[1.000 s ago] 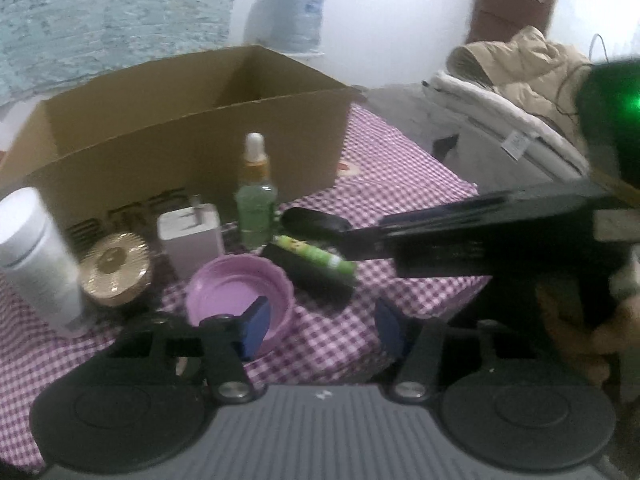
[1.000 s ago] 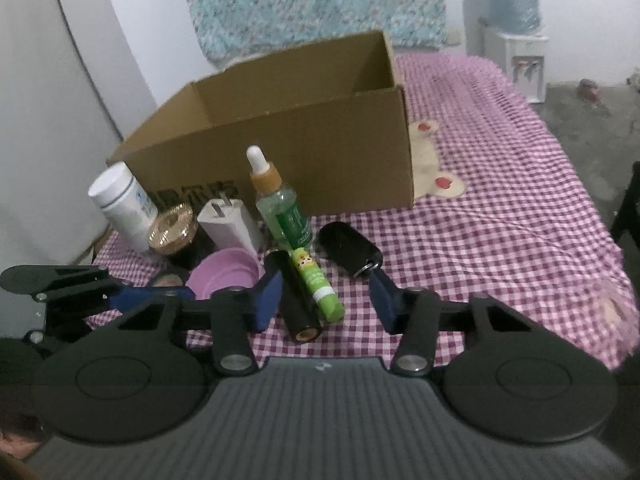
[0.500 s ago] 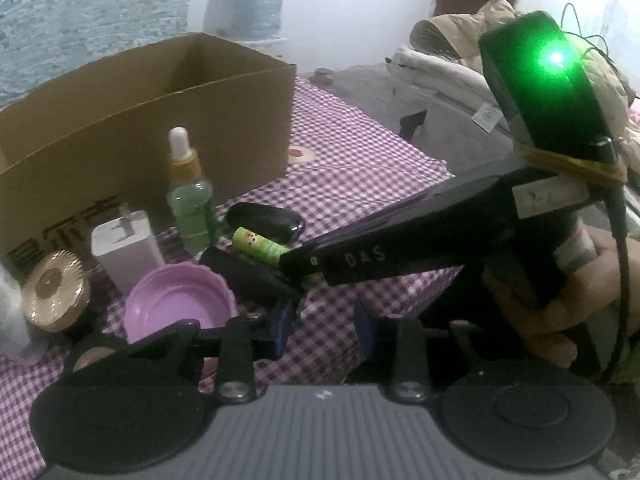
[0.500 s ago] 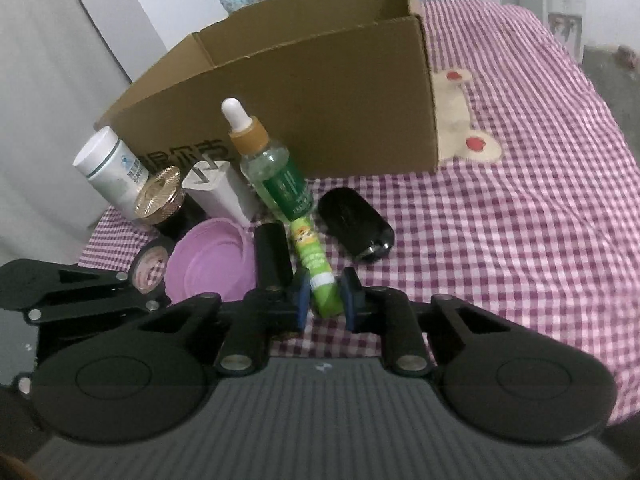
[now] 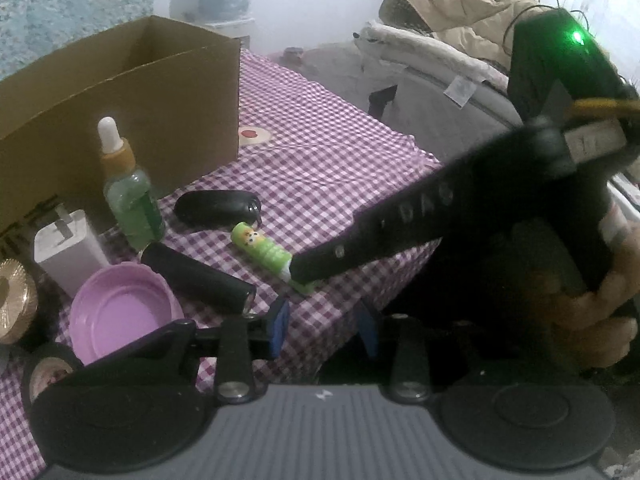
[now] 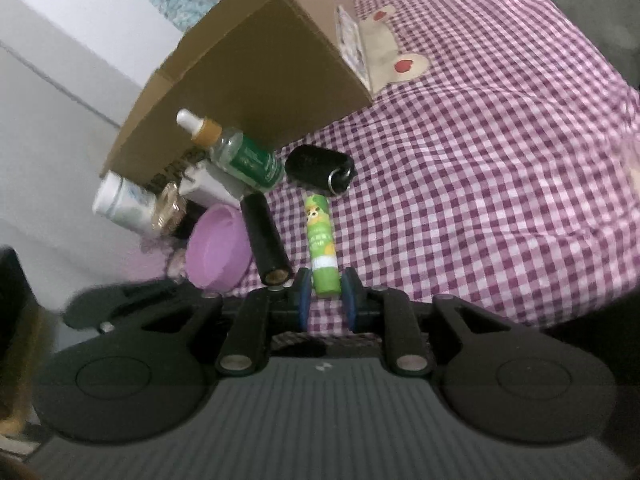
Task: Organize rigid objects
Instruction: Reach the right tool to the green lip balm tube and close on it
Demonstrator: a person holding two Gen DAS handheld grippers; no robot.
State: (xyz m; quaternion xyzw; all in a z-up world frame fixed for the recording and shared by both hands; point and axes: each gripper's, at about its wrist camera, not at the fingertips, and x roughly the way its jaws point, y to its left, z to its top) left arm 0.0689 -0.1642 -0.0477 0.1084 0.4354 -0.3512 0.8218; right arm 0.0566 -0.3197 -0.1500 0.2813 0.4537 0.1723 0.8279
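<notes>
My right gripper [image 6: 325, 295] is shut on the near end of a green tube with a cartoon face [image 6: 319, 236], lifted and tilted off the checked cloth; it also shows in the left wrist view [image 5: 264, 250], with the right gripper's finger [image 5: 384, 232] over its end. My left gripper [image 5: 323, 328] is open and empty at the table's front edge. A black cylinder [image 5: 198, 278], a black key fob [image 5: 216, 208], a green dropper bottle [image 5: 130, 196], a white charger [image 5: 66, 254] and a purple lid [image 5: 120, 320] lie in front of the open cardboard box [image 5: 120, 92].
A gold-lidded jar [image 6: 170, 210] and a white bottle [image 6: 120, 202] stand at the left by the box. A tape roll [image 5: 46, 372] lies near the front left corner. The checked cloth [image 6: 480, 200] stretches to the right. Bedding and a jacket [image 5: 460, 36] lie beyond the table.
My right gripper closed on the green tube and has raised and tilted it away from the black cylinder. My left gripper has swung a little to the right and stayed open.
</notes>
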